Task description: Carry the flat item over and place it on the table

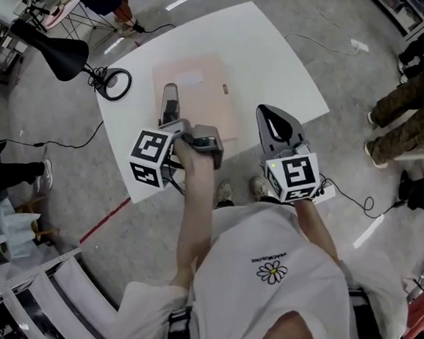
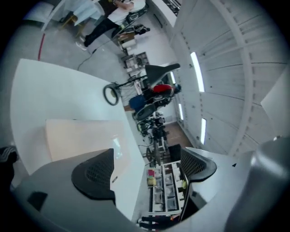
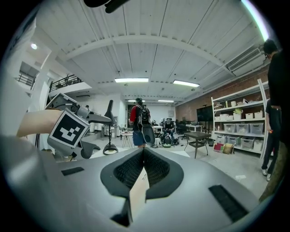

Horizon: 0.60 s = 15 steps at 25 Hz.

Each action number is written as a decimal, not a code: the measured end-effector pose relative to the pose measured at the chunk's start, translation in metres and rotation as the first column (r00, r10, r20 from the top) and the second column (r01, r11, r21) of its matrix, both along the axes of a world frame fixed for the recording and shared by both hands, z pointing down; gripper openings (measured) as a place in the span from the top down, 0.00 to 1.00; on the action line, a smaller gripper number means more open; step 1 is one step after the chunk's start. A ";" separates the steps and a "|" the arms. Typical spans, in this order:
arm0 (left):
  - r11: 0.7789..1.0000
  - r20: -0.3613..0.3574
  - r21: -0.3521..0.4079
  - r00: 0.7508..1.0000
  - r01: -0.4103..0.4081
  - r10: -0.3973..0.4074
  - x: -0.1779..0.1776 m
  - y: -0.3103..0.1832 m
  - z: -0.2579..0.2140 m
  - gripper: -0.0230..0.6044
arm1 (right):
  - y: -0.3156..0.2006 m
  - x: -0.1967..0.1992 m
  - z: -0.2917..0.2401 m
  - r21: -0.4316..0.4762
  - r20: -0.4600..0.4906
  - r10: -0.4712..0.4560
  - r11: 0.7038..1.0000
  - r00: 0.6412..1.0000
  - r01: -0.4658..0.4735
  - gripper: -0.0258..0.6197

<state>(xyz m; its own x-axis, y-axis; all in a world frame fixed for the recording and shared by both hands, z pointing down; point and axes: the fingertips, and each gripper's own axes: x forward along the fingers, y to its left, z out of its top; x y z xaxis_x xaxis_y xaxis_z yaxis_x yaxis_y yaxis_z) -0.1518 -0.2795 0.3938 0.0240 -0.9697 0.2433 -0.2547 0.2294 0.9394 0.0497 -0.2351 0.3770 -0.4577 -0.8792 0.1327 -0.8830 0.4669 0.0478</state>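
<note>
The flat item (image 1: 194, 93), a pale pink-beige sheet with a small label, lies flat on the white table (image 1: 276, 56). My left gripper (image 1: 169, 106) hovers over the sheet's left part with its jaws wide apart and nothing between them. In the left gripper view the flat item (image 2: 84, 136) lies on the table just beyond the open left gripper (image 2: 147, 156). My right gripper (image 1: 268, 114) is over the table's near right part, clear of the sheet. In the right gripper view the right gripper (image 3: 143, 152) points level into the room, pads pressed together.
A black lamp (image 1: 62, 56) and a black ring (image 1: 116, 85) sit at the table's far left corner. People's legs (image 1: 402, 108) stand to the right. Shelving (image 1: 32, 306) is at the lower left, and cables (image 1: 354, 197) lie on the floor.
</note>
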 end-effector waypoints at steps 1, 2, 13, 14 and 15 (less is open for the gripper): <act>0.999 0.040 0.042 0.999 -0.019 0.017 0.002 -0.002 -0.010 0.21 | 0.000 0.000 -0.001 0.004 0.000 0.001 1.000 1.000 -0.001 0.94; 0.996 0.086 0.084 0.996 -0.038 0.031 0.004 -0.003 -0.021 0.21 | 0.000 0.000 -0.001 0.007 0.000 0.002 1.000 1.000 -0.002 0.94; 0.853 0.633 0.390 0.774 -0.346 0.025 0.052 0.007 -0.118 0.23 | -0.001 0.005 -0.008 0.033 0.003 0.014 0.999 1.000 -0.014 0.94; 0.843 0.680 0.387 0.733 -0.374 0.013 0.057 0.010 -0.122 0.24 | 0.000 0.004 -0.008 0.032 0.003 0.015 0.999 1.000 -0.015 0.94; 0.834 0.726 0.379 0.687 -0.401 0.000 0.061 0.012 -0.124 0.25 | 0.000 0.002 -0.008 0.032 0.003 0.016 0.999 1.000 -0.016 0.94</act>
<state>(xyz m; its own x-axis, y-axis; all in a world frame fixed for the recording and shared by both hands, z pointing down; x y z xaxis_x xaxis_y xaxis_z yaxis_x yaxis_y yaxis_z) -0.0908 -0.2673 0.2696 0.2577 -0.9429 -0.2109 -0.8361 -0.3270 0.4404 0.0521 -0.2353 0.3695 -0.4441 -0.8900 0.1033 -0.8903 0.4513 0.0604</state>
